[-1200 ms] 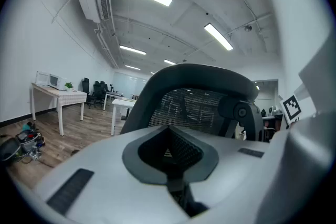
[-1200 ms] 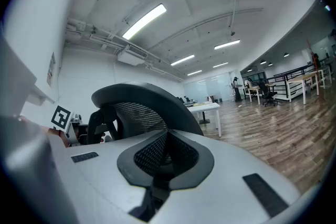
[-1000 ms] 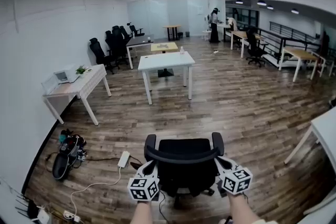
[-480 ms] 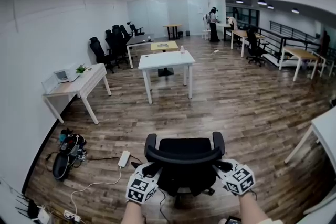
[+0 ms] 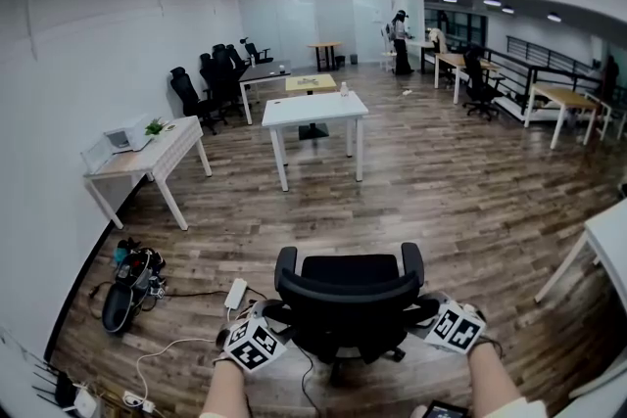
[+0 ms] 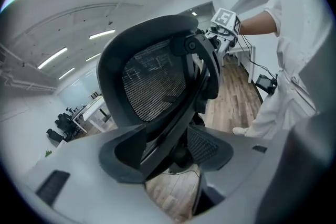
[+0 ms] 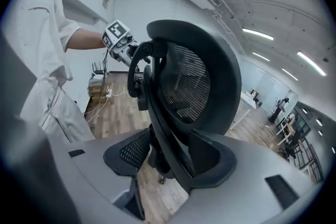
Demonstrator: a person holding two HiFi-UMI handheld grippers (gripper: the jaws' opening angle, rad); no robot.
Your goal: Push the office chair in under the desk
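A black mesh-backed office chair (image 5: 348,303) stands on the wood floor just in front of me, its back towards me. My left gripper (image 5: 269,316) is at the back's left edge and my right gripper (image 5: 428,311) at its right edge. Both sets of jaws are opening. In the left gripper view the chair's back (image 6: 157,86) rises ahead and its lower frame lies between the wide jaws of the left gripper (image 6: 178,165), with no pad pressing on it. The right gripper (image 7: 168,170) shows the same from the other side. A white desk (image 5: 313,111) stands further ahead.
A power strip (image 5: 236,293), cables and a black bag (image 5: 127,284) lie on the floor at the left. Another white desk (image 5: 137,162) lines the left wall; a desk corner (image 5: 607,240) juts in at the right. Black chairs (image 5: 211,78) and a person (image 5: 401,42) are far back.
Both grippers' marker cubes have moved outward, away from each other, beside the chair's back. The chair stays in about the same place.
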